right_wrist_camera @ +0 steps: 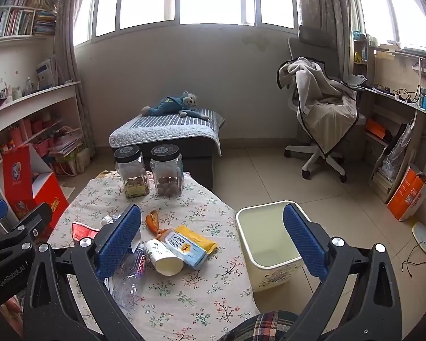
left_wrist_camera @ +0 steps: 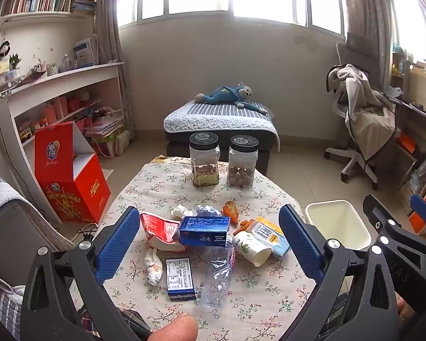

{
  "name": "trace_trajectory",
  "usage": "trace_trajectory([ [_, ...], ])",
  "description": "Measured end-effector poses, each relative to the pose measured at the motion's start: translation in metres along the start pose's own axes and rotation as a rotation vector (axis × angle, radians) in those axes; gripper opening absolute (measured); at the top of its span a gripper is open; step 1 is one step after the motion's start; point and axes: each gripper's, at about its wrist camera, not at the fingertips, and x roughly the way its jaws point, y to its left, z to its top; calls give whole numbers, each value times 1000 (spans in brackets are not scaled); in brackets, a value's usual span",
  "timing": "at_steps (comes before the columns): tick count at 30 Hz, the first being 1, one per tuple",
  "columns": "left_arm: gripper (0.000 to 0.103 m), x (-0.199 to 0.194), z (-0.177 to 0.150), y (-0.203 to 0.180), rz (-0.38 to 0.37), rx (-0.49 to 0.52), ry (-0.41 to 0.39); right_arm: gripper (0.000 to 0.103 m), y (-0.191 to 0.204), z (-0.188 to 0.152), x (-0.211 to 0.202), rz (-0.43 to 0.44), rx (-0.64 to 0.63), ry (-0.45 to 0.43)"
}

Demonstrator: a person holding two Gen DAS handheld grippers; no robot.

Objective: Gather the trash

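Both my left tool [left_wrist_camera: 210,244] and right tool [right_wrist_camera: 213,244] gape empty over the tabletop [left_wrist_camera: 258,307] trash, "GeoRobot.AI" on one arm, bin [right_wrist_camera: 269,255] beside it.

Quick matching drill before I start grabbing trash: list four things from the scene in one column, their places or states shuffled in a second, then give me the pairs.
Things:
1. paper cup
2. clear plastic bottle
3. bin
4. two jars

Places or states:
A. on the floor beside the table, nothing visible inside
B. upright at the table's far edge, black lids on
C. lying on its side, open mouth towards the camera
D. crushed, lying flat on the cloth

Pairs: 1-C, 2-D, 3-A, 4-B
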Motion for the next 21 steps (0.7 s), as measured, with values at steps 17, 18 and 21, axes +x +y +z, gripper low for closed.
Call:
trace_trajectory([
  [17, 95, -3, -3, 4, 1, -5, -10, 96, -1, 1, -2, 4, 3, 11],
  [18, 95, -3, -3, 4, 1, -6, -11, 96, -1, 1, -2, 3, 3, 11],
  [21, 95, -4, -3, 4, 1, -8, -11, 96, 0, 0, -2, 3, -1, 11],
])
